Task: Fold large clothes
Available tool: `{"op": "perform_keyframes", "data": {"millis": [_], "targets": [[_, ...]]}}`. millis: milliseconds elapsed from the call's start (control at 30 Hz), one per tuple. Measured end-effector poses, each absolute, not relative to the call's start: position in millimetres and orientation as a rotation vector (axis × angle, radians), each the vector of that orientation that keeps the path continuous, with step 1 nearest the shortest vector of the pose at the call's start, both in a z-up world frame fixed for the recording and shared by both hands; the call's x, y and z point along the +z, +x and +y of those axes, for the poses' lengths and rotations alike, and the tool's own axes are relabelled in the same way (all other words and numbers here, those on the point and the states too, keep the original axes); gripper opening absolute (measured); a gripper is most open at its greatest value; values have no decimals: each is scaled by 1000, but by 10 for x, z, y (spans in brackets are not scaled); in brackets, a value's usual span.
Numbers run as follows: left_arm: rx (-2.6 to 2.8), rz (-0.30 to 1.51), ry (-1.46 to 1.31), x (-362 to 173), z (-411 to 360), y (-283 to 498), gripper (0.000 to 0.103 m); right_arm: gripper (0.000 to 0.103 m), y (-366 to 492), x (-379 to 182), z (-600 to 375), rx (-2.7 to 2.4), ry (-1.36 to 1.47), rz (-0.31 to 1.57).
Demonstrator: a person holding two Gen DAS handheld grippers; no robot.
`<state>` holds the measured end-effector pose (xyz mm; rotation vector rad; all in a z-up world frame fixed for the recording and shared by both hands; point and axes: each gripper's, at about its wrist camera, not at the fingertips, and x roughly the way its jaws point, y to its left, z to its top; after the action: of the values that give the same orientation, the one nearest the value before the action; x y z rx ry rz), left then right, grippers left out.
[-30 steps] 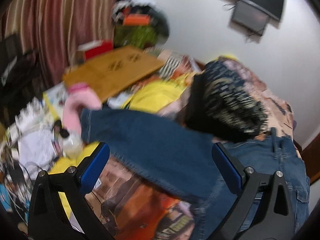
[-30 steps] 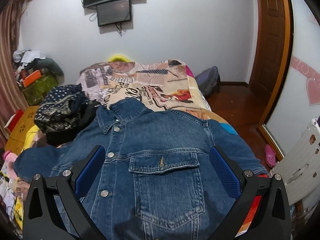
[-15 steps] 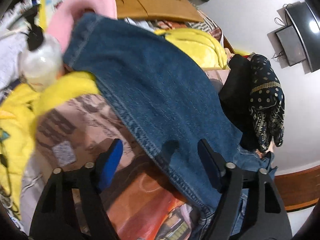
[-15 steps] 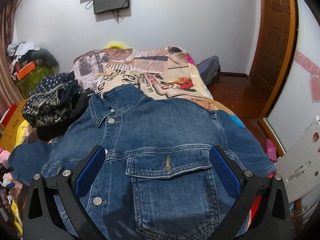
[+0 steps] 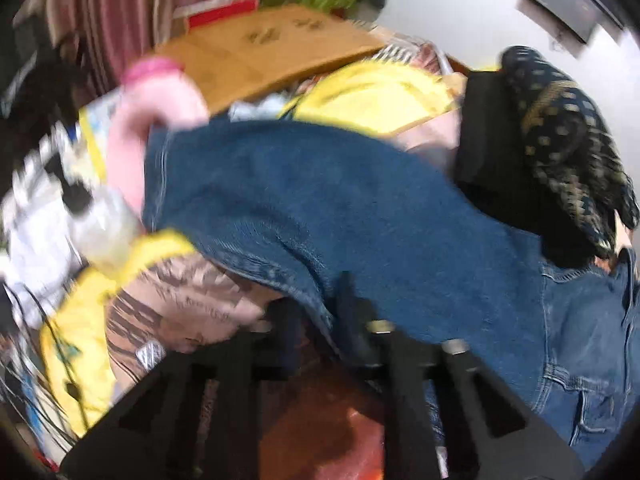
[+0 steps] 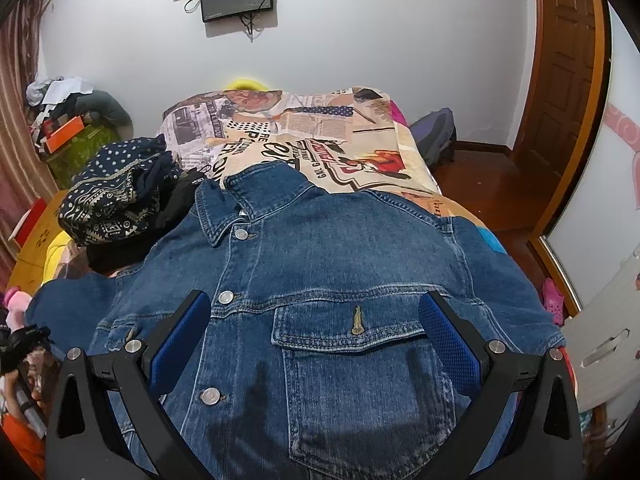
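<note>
A blue denim jacket (image 6: 320,264) lies front up on the bed, collar toward the far wall. Its left sleeve (image 5: 304,200) stretches out to the left over the clutter. My left gripper (image 5: 320,312) is shut on the lower edge of that sleeve, which bunches up at the fingers. The left wrist view is blurred. My right gripper (image 6: 316,336) is open and empty, hovering over the chest pocket (image 6: 356,332) with a finger on each side.
A pile of dark patterned clothes (image 6: 116,196) lies left of the collar. A printed bedsheet (image 6: 304,136) covers the bed. Yellow fabric (image 5: 372,96), a pink plush (image 5: 156,112), a clear bottle (image 5: 104,228) and a cardboard box (image 5: 260,48) crowd the left side.
My left gripper closed on the sleeve's lower edge, and the sleeve now bunches there. My right gripper drifted slightly closer to the jacket and stayed open.
</note>
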<state>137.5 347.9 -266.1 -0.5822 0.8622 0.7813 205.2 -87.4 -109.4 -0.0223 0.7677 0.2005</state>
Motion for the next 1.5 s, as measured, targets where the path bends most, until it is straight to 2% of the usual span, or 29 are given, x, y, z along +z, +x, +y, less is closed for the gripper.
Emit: {"op": "perform_keyframes", "data": {"millis": [367, 600, 800, 1167, 1233, 1367, 1400, 1500], "targets": [[607, 572, -316, -1275, 2638, 1775, 4, 103, 1928, -1016, -1034, 209, 15, 737], [362, 500, -245, -806, 1812, 2110, 3, 103, 1861, -976, -1203, 205, 38, 708], [158, 576, -195, -854, 1166, 2380, 3, 103, 1832, -940, -1322, 201, 60, 691], [-114, 920, -82, -1692, 215, 2676, 3, 103, 1807, -1000, -1369, 224, 41, 707], [-147, 968, -69, -1822, 133, 2636, 9, 103, 1793, -1022, -1354, 233, 30, 712], [-220, 1066, -64, -2070, 42, 2513, 33, 103, 1782, -1033, -1276, 255, 2, 717], [-220, 1057, -51, -2085, 38, 2467, 34, 103, 1780, -1033, -1250, 261, -8, 718], [-223, 1048, -9, -2029, 5, 2355, 47, 103, 1778, -1028, -1168, 287, -40, 720]]}}
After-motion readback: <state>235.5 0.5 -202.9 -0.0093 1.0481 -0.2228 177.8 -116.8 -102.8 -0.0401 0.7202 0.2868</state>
